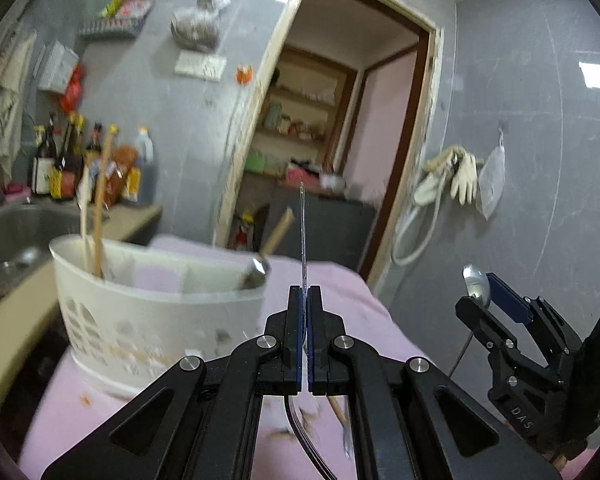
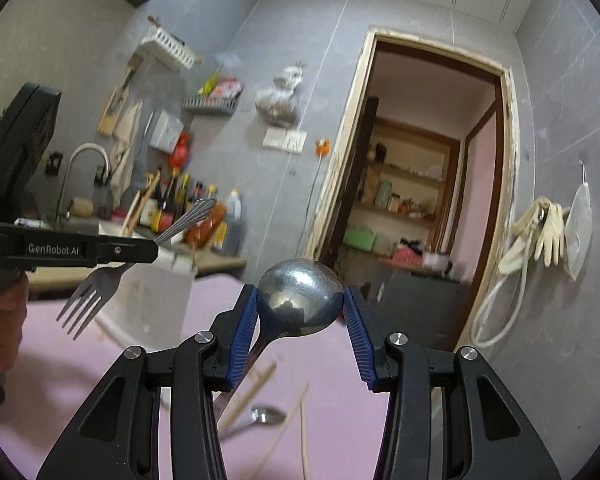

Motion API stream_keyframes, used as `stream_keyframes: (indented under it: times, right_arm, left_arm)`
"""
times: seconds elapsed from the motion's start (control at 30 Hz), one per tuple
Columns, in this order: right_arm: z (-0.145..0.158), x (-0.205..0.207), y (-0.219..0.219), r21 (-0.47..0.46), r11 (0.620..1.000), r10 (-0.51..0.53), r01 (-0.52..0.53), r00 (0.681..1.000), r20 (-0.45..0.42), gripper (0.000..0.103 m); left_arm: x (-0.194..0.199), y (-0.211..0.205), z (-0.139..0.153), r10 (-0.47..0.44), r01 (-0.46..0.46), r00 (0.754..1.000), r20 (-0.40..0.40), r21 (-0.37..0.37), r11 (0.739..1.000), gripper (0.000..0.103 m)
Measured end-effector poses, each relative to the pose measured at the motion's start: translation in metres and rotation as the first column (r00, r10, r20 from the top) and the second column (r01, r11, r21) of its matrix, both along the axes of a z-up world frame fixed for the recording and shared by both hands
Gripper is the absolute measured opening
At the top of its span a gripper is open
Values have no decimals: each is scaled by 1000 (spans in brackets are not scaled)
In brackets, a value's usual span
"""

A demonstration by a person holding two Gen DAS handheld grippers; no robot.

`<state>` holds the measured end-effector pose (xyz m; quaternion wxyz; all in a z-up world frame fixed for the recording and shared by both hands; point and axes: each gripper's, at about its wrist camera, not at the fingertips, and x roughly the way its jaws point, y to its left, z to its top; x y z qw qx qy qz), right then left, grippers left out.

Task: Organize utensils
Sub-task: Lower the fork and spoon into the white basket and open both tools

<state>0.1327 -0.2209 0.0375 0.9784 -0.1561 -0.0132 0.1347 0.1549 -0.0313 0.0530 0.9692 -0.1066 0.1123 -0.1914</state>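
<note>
My left gripper (image 1: 304, 292) is shut on a metal fork (image 1: 302, 232), which shows edge-on as a thin blade rising above the pads. The right wrist view shows that fork (image 2: 96, 284) from the side, tines hanging down. My right gripper (image 2: 300, 292) is shut on a steel spoon (image 2: 300, 304); the blue pads (image 2: 244, 332) press the sides of its bowl and the handle hangs below. A white slotted utensil holder (image 1: 140, 320) stands on the pink cloth (image 1: 340, 280) just left of the fork. It holds chopsticks (image 1: 98, 216) and a wooden-handled spoon (image 1: 260, 268).
Loose chopsticks (image 2: 304, 432) and another spoon (image 2: 264, 416) lie on the pink cloth under the grippers. To the left are a steel sink (image 1: 12, 232) and sauce bottles (image 1: 68, 156). An open doorway (image 1: 320, 140) is straight ahead, and gloves (image 1: 460, 176) hang on the right wall.
</note>
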Motion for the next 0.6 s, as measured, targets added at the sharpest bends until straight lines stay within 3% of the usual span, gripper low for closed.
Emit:
stream_keyframes:
  times: [0.33,0.47,0.6]
  right_arm:
    - [55,26,44,62,993,91,-97,991,96,42]
    - [76,47,65,127,983,123,-136,987,104,42]
    - [81,65,87,139,982,112,-128,987,116,42]
  left_arm:
    - [16,63,38,97,-92,988,119,-48,995,0]
    - [32,95,47,141,-133,982,124,-73,988,0]
    - [53,124,46,187,-171,977,103,-147,974,0]
